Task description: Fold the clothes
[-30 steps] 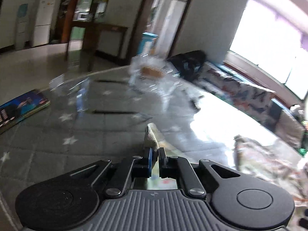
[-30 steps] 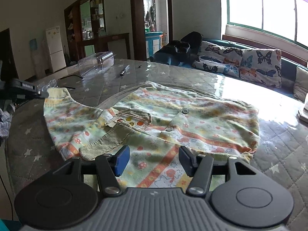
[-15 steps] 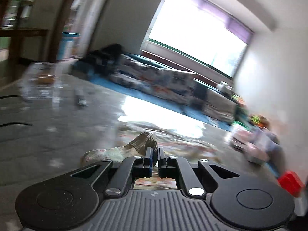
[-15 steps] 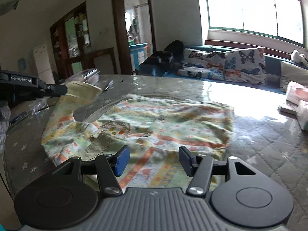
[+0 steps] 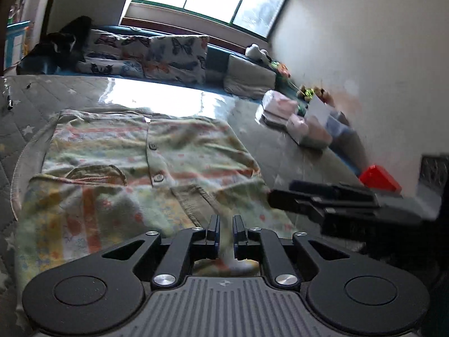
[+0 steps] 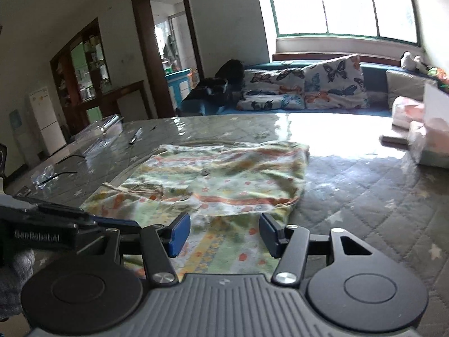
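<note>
Table (image 6: 364,196) with a grey quilted, star-print cover under clear glossy plastic fills the lower half of both views; flat and wide, so it suits as a folding surface. Sofa (image 6: 376,84) with butterfly cushions runs along the top centre under the window, away from the work.

Garment (image 6: 224,174), a pale green printed baby top with buttons down the front, lies spread on the table at centre of both frames, its near edge under the tools. In the left wrist view a sleeve (image 5: 193,202) with a ribbed cuff lies across the body toward lower centre, so at least one fold-in seems laid or is being laid. The far part looks flat and smooth; the near hem is hidden by the tool bodies.

Left hand-held gripper (image 5: 226,231), bottom centre of its own view, has its jaws narrow with a slim gap. Pale cloth shows just below and between them, likely the sleeve end pinched or just let go; cannot tell which. It sits low over the garment's near part, probably to carry the sleeve across.

Right hand-held gripper (image 6: 224,233), bottom centre of its view, stands wide with nothing between the blue pads, hovering above the near edge of the garment, likely ready to pin or take cloth.

Boxes and bags (image 5: 306,123) sit on the table at right, clear of the garment. Clear plastic container (image 6: 98,132) at left, also well apart.
</note>
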The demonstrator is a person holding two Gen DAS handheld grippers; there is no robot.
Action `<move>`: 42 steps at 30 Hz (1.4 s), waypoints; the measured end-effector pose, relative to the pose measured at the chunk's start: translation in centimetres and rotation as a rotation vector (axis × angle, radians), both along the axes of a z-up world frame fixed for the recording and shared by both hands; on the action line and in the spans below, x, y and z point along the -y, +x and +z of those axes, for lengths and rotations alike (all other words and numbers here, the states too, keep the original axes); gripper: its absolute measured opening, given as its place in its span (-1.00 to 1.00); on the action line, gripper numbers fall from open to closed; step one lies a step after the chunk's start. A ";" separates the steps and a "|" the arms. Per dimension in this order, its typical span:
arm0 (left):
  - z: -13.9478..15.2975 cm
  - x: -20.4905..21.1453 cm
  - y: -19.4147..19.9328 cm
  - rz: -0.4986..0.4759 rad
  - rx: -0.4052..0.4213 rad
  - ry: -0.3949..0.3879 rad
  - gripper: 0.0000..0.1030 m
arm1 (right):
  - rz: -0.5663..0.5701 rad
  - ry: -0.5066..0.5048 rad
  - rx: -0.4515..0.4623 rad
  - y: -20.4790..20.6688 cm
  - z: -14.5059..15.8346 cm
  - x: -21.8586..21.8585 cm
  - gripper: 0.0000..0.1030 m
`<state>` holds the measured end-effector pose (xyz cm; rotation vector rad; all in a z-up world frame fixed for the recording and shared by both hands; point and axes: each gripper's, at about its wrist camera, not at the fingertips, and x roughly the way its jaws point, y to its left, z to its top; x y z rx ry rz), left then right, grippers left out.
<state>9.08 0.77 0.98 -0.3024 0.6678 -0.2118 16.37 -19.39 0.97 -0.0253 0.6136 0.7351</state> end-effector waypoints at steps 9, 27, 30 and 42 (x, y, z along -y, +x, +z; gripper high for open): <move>0.8 -5.9 -3.3 0.162 0.029 0.074 -0.11 | 0.060 -0.024 -0.079 0.4 -1.7 -3.3 -0.31; -0.7 -10.8 -4.2 0.326 -0.010 0.129 0.33 | 0.015 -0.028 -0.035 -1.3 -0.5 -3.9 -0.87; -0.8 -10.6 -3.7 0.333 -0.014 0.153 0.33 | 0.000 -0.049 -0.048 -1.0 -1.0 -3.7 -0.87; -0.3 -11.2 -1.8 0.359 -0.005 0.181 0.05 | -0.023 -0.084 -0.025 -0.5 -1.1 -3.1 -0.85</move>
